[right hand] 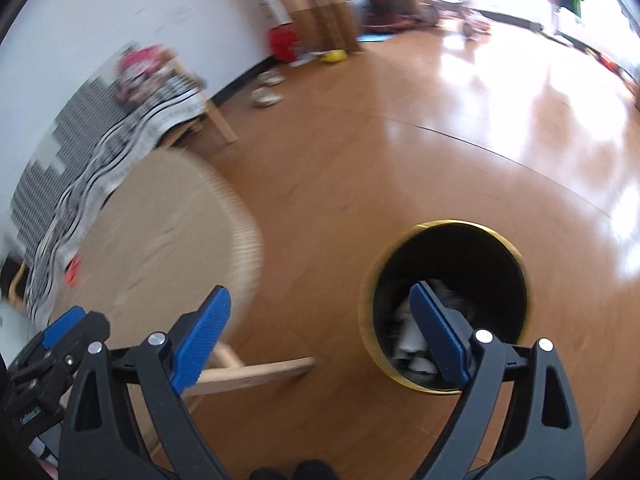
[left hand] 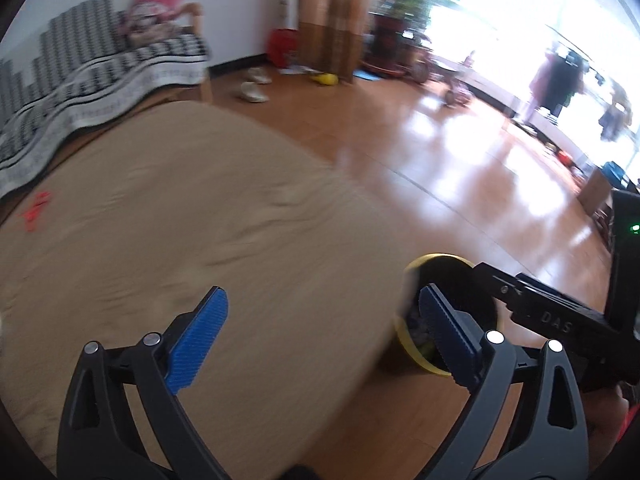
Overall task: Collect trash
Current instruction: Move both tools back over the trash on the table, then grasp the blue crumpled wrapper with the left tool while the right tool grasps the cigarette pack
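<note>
A round yellow-rimmed trash bin [right hand: 444,304] with a black liner stands on the wood floor, with crumpled white and grey trash [right hand: 408,340] lying inside it. My right gripper [right hand: 320,320] hangs open above the floor, its right pad over the bin's mouth, nothing between the pads. My left gripper [left hand: 324,328] is open and empty over the edge of a round table with a beige cloth [left hand: 180,220]; the bin [left hand: 436,268] shows just past the table edge. A small red scrap [left hand: 36,212] lies on the cloth at far left. The right gripper's body [left hand: 560,320] shows in the left wrist view.
A bench draped with a black-and-white patterned cloth [left hand: 100,72] stands behind the table against the white wall. White slippers [left hand: 254,88], a red bag [left hand: 282,46] and a yellow object [left hand: 328,79] lie on the floor near a curtain. The table's wooden leg [right hand: 256,372] juts out.
</note>
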